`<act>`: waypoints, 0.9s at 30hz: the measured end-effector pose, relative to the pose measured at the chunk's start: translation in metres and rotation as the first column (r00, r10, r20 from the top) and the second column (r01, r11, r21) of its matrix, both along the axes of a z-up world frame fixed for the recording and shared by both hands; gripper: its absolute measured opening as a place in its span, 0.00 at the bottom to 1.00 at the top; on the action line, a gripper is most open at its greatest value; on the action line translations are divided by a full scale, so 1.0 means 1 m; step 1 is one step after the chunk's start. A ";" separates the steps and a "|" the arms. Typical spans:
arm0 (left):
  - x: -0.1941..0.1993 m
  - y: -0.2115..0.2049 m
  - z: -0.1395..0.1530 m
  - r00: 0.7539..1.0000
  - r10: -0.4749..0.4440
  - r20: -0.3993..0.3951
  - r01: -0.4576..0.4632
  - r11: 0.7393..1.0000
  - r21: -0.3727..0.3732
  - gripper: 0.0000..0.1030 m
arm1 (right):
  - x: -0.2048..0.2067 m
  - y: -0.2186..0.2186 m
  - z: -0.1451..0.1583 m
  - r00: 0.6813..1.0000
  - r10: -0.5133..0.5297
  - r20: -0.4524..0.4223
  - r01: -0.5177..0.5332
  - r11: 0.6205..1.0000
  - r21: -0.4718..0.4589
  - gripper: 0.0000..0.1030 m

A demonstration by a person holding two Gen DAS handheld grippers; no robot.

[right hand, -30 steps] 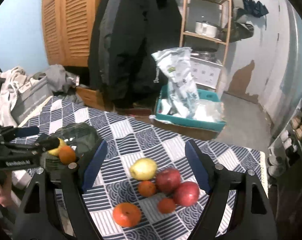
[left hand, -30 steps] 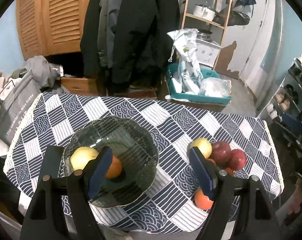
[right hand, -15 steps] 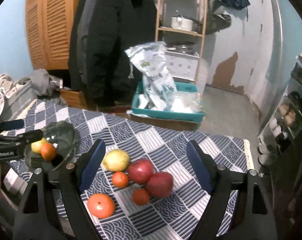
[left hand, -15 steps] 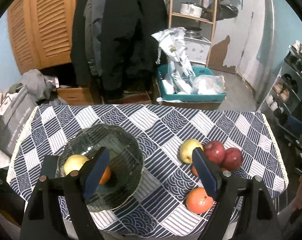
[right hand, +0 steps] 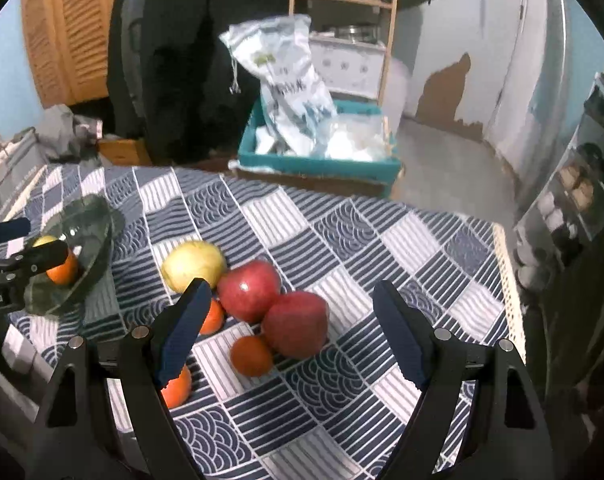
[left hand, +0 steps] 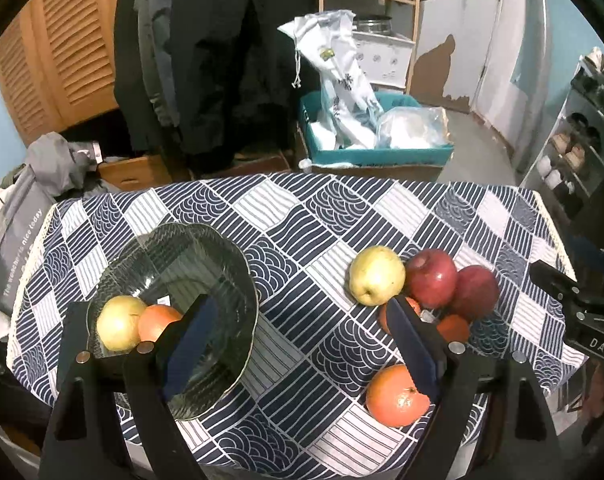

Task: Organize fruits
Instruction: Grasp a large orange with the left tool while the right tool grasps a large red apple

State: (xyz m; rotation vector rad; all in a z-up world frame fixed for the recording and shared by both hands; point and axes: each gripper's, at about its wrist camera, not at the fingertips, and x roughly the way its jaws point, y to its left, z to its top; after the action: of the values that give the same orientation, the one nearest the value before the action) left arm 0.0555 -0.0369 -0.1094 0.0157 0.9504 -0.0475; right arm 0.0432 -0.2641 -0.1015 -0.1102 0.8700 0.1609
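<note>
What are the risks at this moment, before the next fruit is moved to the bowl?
1. The loose fruits touch each other: taking one red apple may push the small orange or the second red apple into rolling.
2. The large orange lies near the front edge of the table and might fall if bumped.
3. The glass bowl also sits near that edge; a hard drop could shift it.

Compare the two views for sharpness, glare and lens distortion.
Left wrist view: sharp; room lines bow toward a dark circular rim; small highlights on the red apples and glass bowl. Right wrist view: softer, the white bag and teal crate smeared; same fisheye bowing; one highlight on a red apple.
</note>
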 end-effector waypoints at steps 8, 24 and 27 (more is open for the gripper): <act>0.011 -0.007 -0.028 0.998 -0.005 -0.055 0.006 1.000 0.020 0.85 | 0.021 0.002 -0.042 0.992 0.000 -0.127 -0.002 1.000 -0.014 0.81; 0.025 -0.020 -0.067 0.995 -0.028 -0.099 0.036 0.996 0.082 0.85 | 0.051 -0.004 -0.107 0.956 -0.021 -0.293 0.016 1.000 -0.019 0.81; 0.026 -0.024 -0.072 0.994 -0.039 -0.105 0.049 0.995 0.090 0.85 | 0.055 -0.004 -0.116 0.949 -0.021 -0.315 0.019 1.000 -0.009 0.81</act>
State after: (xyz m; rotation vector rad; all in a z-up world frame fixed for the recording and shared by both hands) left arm 0.0818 -0.0606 -0.1815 0.1210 1.0555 -0.0450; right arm 0.0985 -0.2680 -0.2175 -0.0822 1.1912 0.1593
